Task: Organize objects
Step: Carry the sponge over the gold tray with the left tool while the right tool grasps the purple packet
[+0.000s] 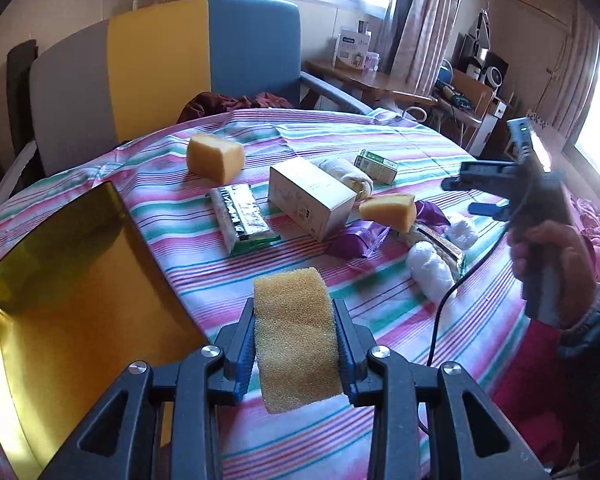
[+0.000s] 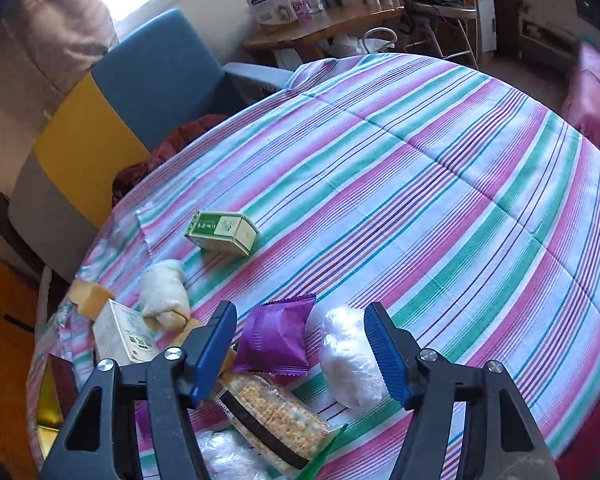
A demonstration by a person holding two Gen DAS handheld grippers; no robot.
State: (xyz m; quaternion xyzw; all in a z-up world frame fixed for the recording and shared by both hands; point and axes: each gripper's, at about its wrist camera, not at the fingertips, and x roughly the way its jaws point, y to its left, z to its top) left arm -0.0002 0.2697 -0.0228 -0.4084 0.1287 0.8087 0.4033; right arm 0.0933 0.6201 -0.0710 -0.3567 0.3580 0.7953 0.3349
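My left gripper (image 1: 296, 332) is shut on a yellow sponge block (image 1: 296, 340) and holds it above the striped cloth, just right of a gold box (image 1: 72, 300). My right gripper (image 2: 300, 344) is open and empty, hovering over a purple snack packet (image 2: 276, 340), a white plastic-wrapped bundle (image 2: 348, 364) and a cracker pack (image 2: 272, 416). It also shows in the left wrist view (image 1: 472, 192), held in a hand at the right. On the cloth lie two more sponges (image 1: 214, 156) (image 1: 388, 210), a white carton (image 1: 310, 196), a green box (image 2: 222, 232) and a rolled cloth (image 2: 166, 294).
A round table carries the striped tablecloth (image 2: 440, 184). A foil snack pack (image 1: 240, 216) lies left of the white carton. A grey, yellow and blue chair (image 1: 160, 68) stands behind the table. A wooden desk (image 2: 320, 26) with boxes stands further back.
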